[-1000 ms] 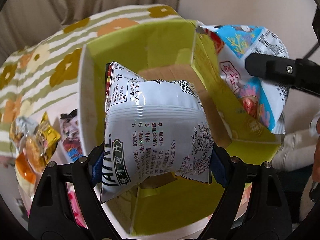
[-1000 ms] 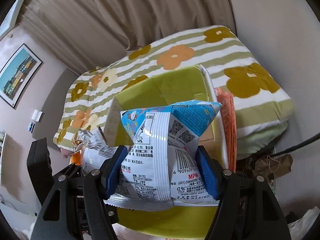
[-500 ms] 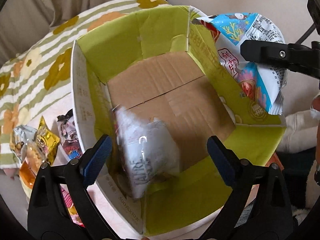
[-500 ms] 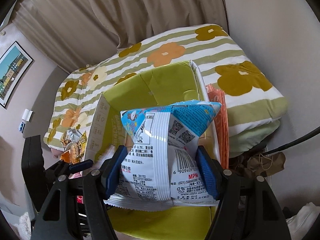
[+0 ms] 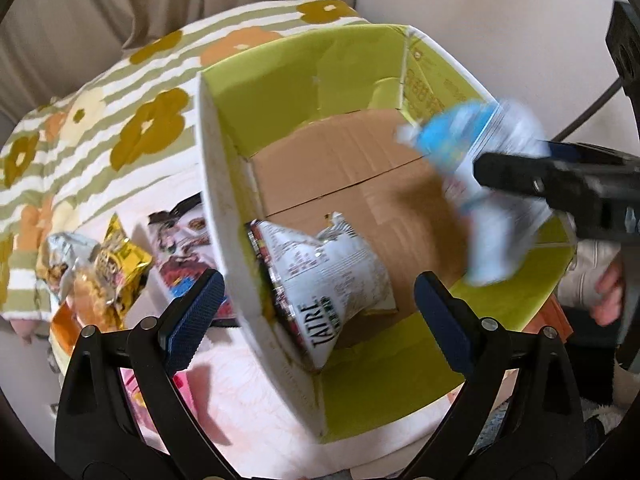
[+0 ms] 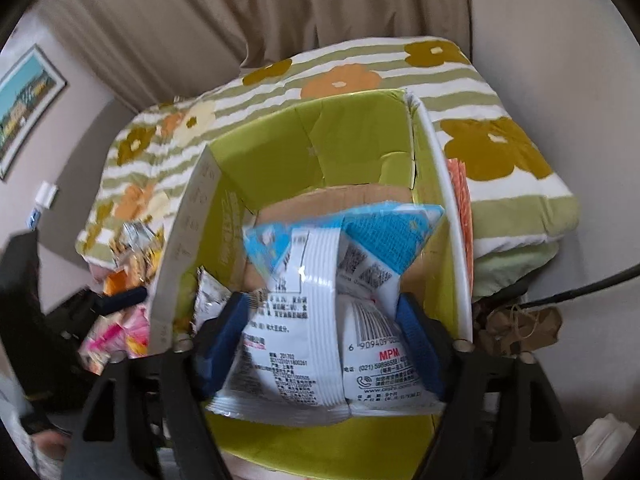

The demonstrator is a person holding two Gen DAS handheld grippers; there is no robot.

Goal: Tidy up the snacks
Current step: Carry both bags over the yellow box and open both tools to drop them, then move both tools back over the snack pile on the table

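Note:
A green-lined cardboard box (image 5: 216, 200) stands open on the bed, and the right wrist view shows its green wall (image 6: 340, 140). A white snack bag (image 5: 332, 276) lies inside, leaning on the near left wall; its corner (image 6: 208, 292) shows in the right wrist view. My left gripper (image 5: 318, 288) hangs open above it, holding nothing. My right gripper (image 6: 322, 320) is over the box's right side with its jaws opening. A blue and white snack bag (image 6: 320, 280) is still between its pads, which touch the bag's sides. In the left wrist view that bag (image 5: 452, 148) is blurred.
Several loose snack packs lie left of the box: a yellow pack (image 5: 116, 260), a dark pack (image 5: 180, 236) and pink packs (image 6: 116, 332). A striped flower blanket (image 5: 120, 92) covers the bed behind. A person's hand (image 5: 608, 292) is at the right. Something orange (image 6: 460, 200) lies against the box's right wall.
The left gripper opened and dropped the white bag into the box, where it now rests. The right gripper came down over the box with the blue and white bag, and its jaws began spreading.

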